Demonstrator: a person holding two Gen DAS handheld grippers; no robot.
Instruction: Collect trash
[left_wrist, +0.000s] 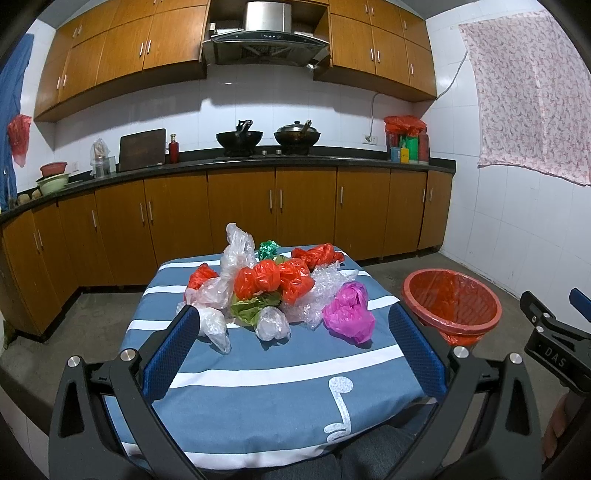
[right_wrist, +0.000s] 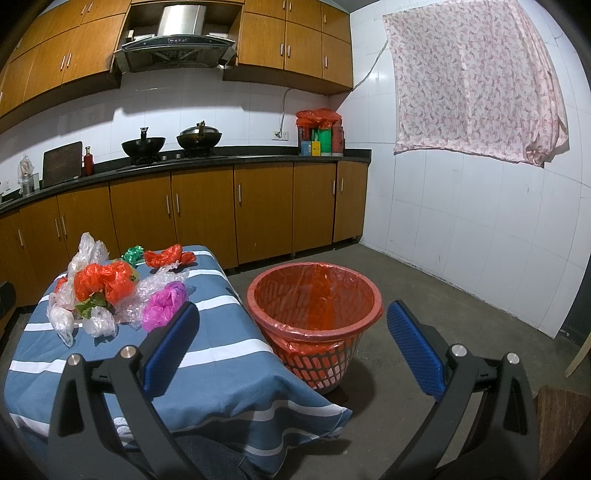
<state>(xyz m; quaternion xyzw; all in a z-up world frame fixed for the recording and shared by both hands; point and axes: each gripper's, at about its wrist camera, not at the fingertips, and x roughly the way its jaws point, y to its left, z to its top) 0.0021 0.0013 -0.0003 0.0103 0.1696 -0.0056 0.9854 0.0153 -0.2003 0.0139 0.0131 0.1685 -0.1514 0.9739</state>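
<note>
I have both grippers pulled back from the work and empty. The left gripper (left_wrist: 295, 343) has its fingers (left_wrist: 171, 350) spread wide, and straight ahead between them sits the trash pile (left_wrist: 273, 291): crumpled orange, clear, green and bubble-wrap plastic heaped in the middle of the tabletop (left_wrist: 258, 391). The pink bag (left_wrist: 349, 310) lies nearest my right finger, loose at the pile's edge, so I judge it the easiest first pick. A small clear wad (left_wrist: 272, 324) sits just ahead, centred between the fingers.

The right gripper (right_wrist: 295, 343) is likewise wide open and holds nothing; the red bin (right_wrist: 314, 317) stands on the floor directly ahead between its fingers, just beside the tabletop's edge. It is lined with an orange bag and looks empty, which suggests nothing has been collected so far. Placed there, it gives a short carry from pile to bin.

The tabletop wears a blue cloth with white stripes that hangs over the edges; soft cloth may bunch if I press down. Beyond is a kitchen: wooden cabinets, a dark counter with two woks (left_wrist: 267, 139), white tiled walls, a bare concrete floor and a floral cloth (right_wrist: 476, 81) hung on the wall to the right.
</note>
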